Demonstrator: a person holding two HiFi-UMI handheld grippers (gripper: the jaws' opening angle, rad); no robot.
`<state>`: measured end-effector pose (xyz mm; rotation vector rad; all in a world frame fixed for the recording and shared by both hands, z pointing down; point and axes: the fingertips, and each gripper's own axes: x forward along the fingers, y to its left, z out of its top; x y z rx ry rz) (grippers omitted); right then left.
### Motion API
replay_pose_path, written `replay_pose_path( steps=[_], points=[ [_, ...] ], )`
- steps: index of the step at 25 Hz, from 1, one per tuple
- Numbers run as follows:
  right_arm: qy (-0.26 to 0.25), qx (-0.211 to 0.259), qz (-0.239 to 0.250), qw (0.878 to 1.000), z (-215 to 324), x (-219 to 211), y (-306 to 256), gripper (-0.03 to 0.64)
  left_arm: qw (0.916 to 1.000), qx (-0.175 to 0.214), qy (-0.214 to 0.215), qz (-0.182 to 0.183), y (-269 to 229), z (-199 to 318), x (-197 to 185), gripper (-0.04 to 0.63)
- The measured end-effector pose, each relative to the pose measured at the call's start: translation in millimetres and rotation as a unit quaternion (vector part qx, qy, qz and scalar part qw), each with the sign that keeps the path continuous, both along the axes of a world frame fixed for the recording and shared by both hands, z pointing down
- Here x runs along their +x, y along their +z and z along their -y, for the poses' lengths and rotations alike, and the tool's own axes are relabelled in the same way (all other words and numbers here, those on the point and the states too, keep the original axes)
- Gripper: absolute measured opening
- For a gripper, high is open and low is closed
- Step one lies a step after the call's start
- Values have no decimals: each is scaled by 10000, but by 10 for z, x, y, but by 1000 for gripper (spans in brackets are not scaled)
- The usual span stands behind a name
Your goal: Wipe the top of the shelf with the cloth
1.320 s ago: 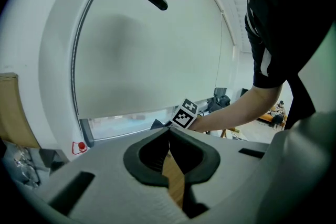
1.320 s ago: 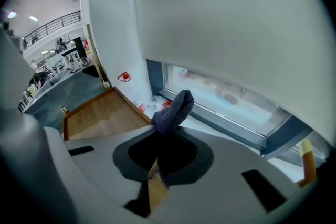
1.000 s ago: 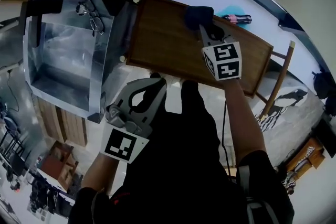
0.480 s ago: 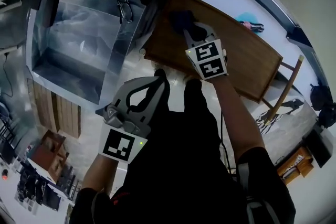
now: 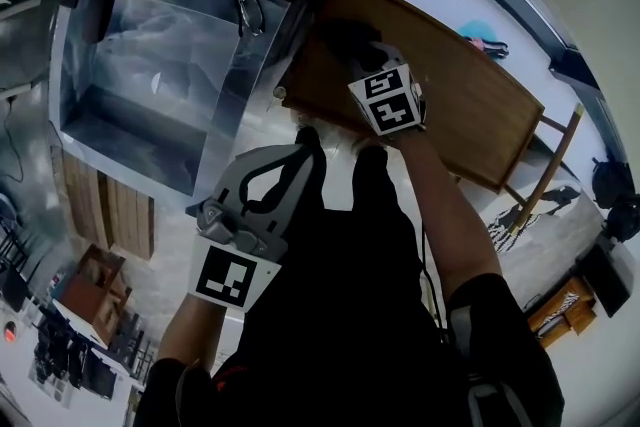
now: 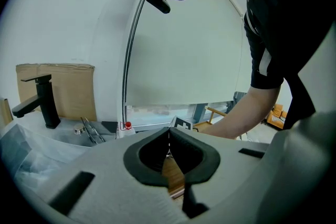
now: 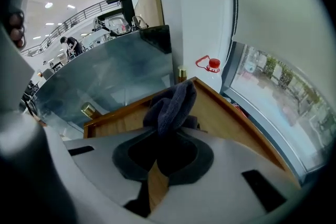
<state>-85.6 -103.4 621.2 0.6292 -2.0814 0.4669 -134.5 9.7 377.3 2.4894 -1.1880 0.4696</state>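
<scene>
The wooden shelf top (image 5: 470,105) runs across the upper middle of the head view. A dark blue-grey cloth (image 5: 345,37) lies on its left end, and my right gripper (image 5: 362,55) is shut on it. In the right gripper view the cloth (image 7: 173,105) bunches up between the jaws above the shelf top (image 7: 220,113), close to the shelf's left corner. My left gripper (image 5: 300,143) hangs off the shelf, in front of the person's body, jaws shut with nothing in them. In the left gripper view my left gripper (image 6: 169,136) points toward the shelf edge (image 6: 173,176).
A steel sink (image 5: 140,85) covered in clear plastic stands left of the shelf, with a black tap (image 6: 42,99) and eyeglasses (image 5: 240,0) on its rim. A red-capped bottle (image 7: 211,64) sits behind the shelf's corner. A wooden chair (image 5: 545,170) stands at the right.
My right gripper has slid the cloth left along the shelf top toward its left end. The left gripper has stayed where it was.
</scene>
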Motion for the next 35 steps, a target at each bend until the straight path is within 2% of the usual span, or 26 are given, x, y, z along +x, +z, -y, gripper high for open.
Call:
replay_pose_path(
  steps=[12, 26, 35],
  points=[
    [420, -62, -55, 9991, -113, 613, 51, 26, 9990, 35, 440, 34, -29, 4, 473, 21],
    [1086, -165, -223, 9937, -243, 1722, 88, 26, 9938, 97, 1104, 42, -98, 58, 1331, 21],
    [1661, -259, -301, 9853, -391, 2527, 103, 26, 9881, 127, 1535, 41, -126, 53, 1924, 20]
  ],
)
